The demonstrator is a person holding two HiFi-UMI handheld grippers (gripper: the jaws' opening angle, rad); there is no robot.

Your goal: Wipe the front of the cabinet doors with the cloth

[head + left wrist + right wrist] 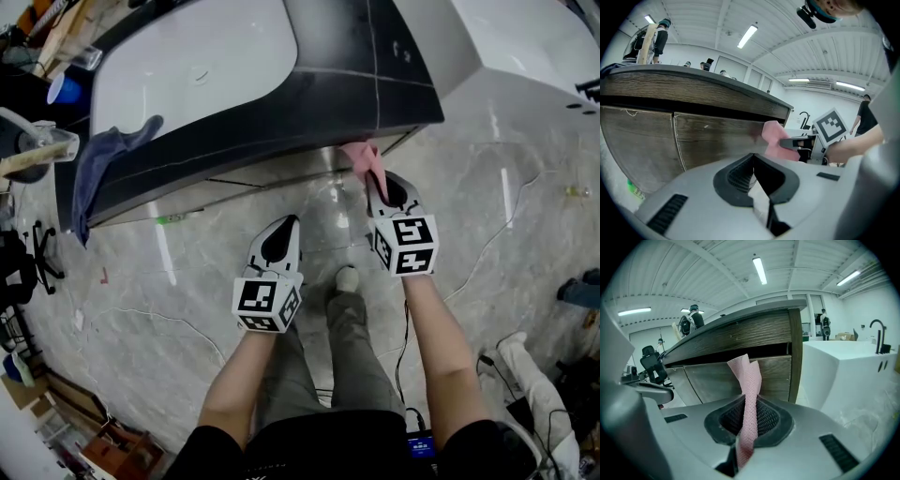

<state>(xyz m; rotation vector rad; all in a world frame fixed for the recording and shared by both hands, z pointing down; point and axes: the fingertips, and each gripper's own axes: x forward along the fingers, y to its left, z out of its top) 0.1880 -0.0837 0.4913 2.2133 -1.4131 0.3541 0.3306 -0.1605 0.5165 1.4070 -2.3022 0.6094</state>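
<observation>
Pinching pink cloth (361,157) tight in right gripper (387,194), upper centre; closed left gripper (278,242) empty. Press cloth flat on cabinet doors (717,376), sweep along grain, keep jaws off wood.

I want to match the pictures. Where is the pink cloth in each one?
Head view: upper middle, pink cloth at the cabinet edge.
Left gripper view: right of centre, in front of the cabinet.
Right gripper view: centre, pinched in the jaws.
Shared landmark: the cabinet's right end.
</observation>
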